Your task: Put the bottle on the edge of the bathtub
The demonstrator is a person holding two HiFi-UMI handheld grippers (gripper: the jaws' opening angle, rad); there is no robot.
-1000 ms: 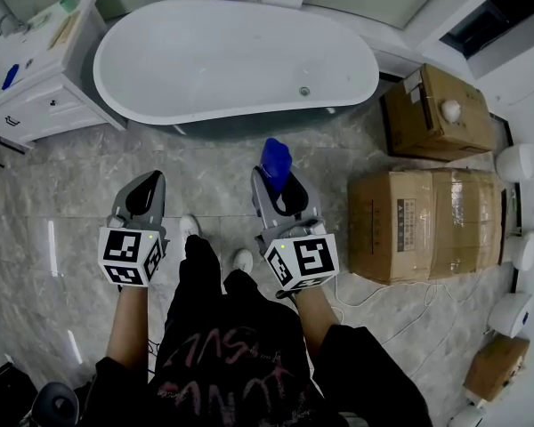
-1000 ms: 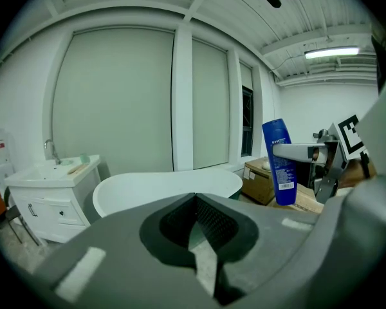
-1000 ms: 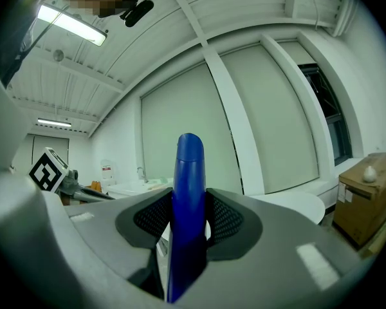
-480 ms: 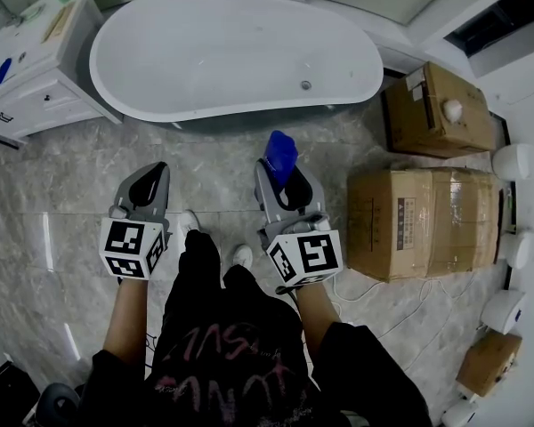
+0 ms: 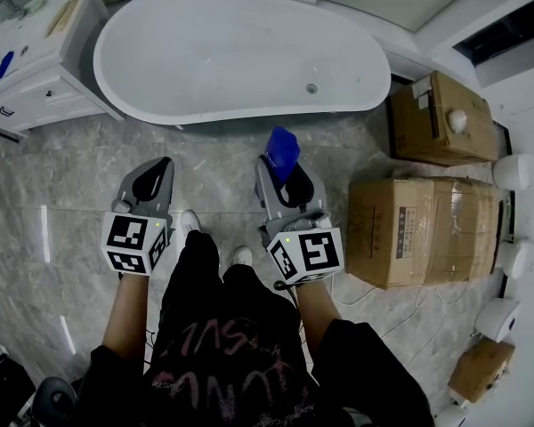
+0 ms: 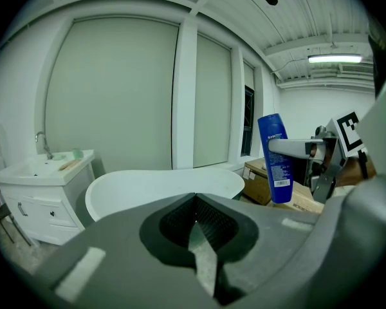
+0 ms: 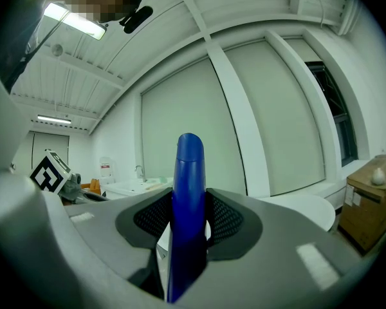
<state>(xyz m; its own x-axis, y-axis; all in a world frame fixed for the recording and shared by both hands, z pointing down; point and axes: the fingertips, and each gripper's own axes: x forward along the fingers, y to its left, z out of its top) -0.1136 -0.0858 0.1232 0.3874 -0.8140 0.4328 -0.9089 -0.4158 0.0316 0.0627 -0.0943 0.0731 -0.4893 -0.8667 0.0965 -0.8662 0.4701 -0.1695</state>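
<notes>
A blue bottle (image 5: 281, 151) stands upright between the jaws of my right gripper (image 5: 285, 178), which is shut on it. In the right gripper view the blue bottle (image 7: 188, 211) fills the gap between the two pads. The white oval bathtub (image 5: 242, 105) lies ahead on the floor, its near rim a short way beyond the bottle. My left gripper (image 5: 148, 183) is shut with nothing in it, held to the left at about the same height. From the left gripper view the bottle (image 6: 275, 159) shows at the right, in front of the bathtub (image 6: 161, 187).
A white vanity cabinet (image 5: 36, 60) with a sink stands left of the tub. Cardboard boxes (image 5: 420, 229) sit on the floor at the right, another box (image 5: 445, 118) behind them. White fixtures (image 5: 514, 169) line the right wall. A cable (image 5: 400, 305) trails on the tiled floor.
Both grippers and the bottle have kept their pose; the view has drifted slightly, so the bathtub sits a little nearer and to the right.
</notes>
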